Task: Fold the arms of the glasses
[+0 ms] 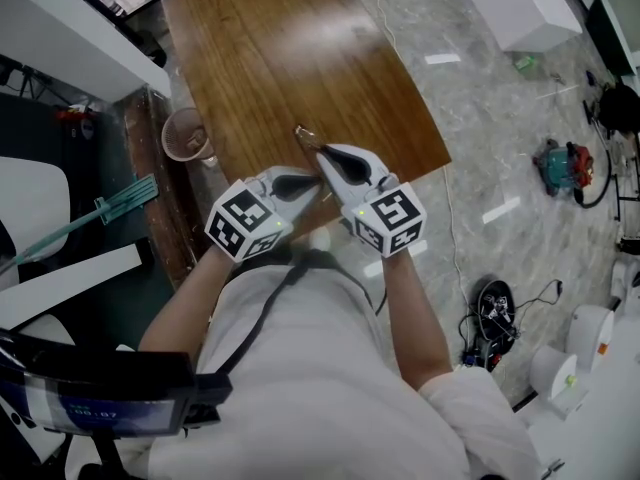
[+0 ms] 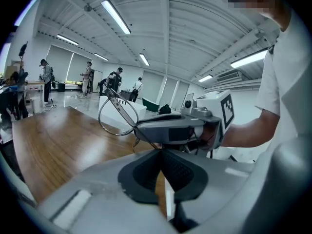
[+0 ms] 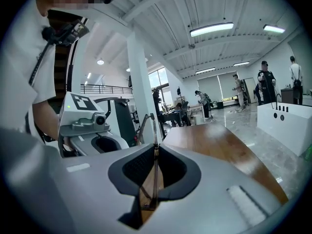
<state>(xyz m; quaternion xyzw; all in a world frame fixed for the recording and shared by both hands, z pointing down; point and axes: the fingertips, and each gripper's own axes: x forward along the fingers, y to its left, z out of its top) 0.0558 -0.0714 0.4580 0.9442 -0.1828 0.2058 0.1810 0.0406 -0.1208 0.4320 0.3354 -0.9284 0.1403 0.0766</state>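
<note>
Our left claw (image 2: 160, 150) is closed tight, its tips pinching the thin end of one arm of the glasses (image 2: 116, 117). Our right claw (image 3: 156, 149) is narrow, clamped on the frame, which stands edge-on between its pads. The glasses hang above the wooden counter (image 1: 300, 68), near its close edge.

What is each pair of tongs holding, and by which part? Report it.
The right tongs clamp the glasses edge-on at the front frame; the left tongs, shut, seem to pinch the tip of one thin arm.
</note>
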